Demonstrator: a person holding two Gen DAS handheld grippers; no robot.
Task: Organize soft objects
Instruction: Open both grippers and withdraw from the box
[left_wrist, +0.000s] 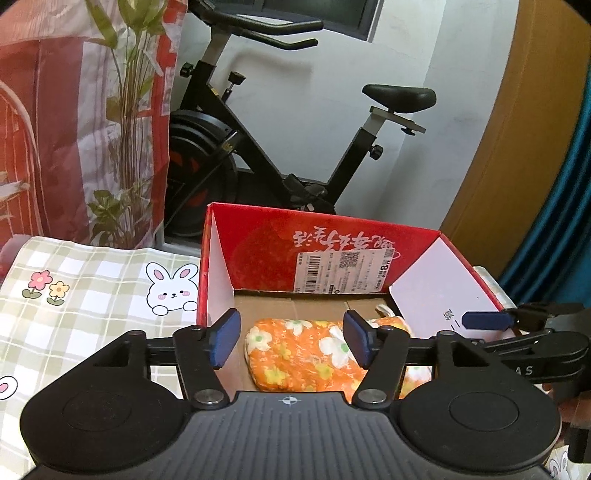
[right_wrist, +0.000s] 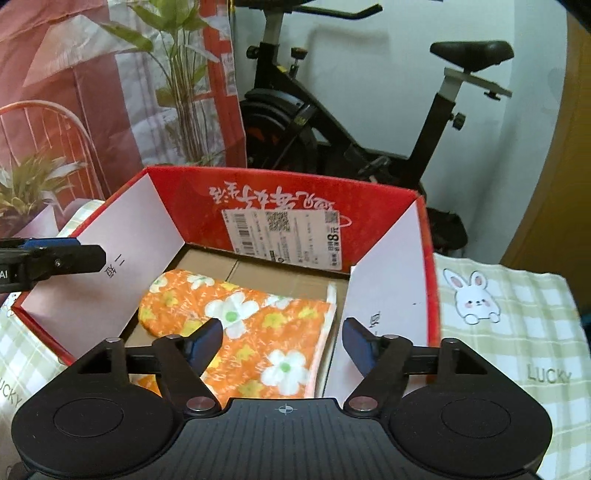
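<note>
Right now both of my grippers hang above the red cardboard box (right_wrist: 373, 206) with white inner flaps, which stands on the green-and-white checked cloth with cartoon rabbits (left_wrist: 92, 291). The folded orange fabric with white and yellow flowers (right_wrist: 258, 332) lies flat on the box's brown floor, and neither gripper has hold of it.

My left gripper (left_wrist: 288, 341) stands about half open with nothing between its blue pads; the fabric lies below and just ahead of it, reaching off toward my right side. My right gripper (right_wrist: 282, 345) is also spread apart and empty, with the fabric directly under its jaws and its pale hemmed edge just inside the right pad.

The fabric's long axis runs on a slant, from the far left of the box floor toward the near right corner. I judge my right gripper the nearer to its bulk, so any tidying nudge or regrasp would come more easily from that side.
</note>
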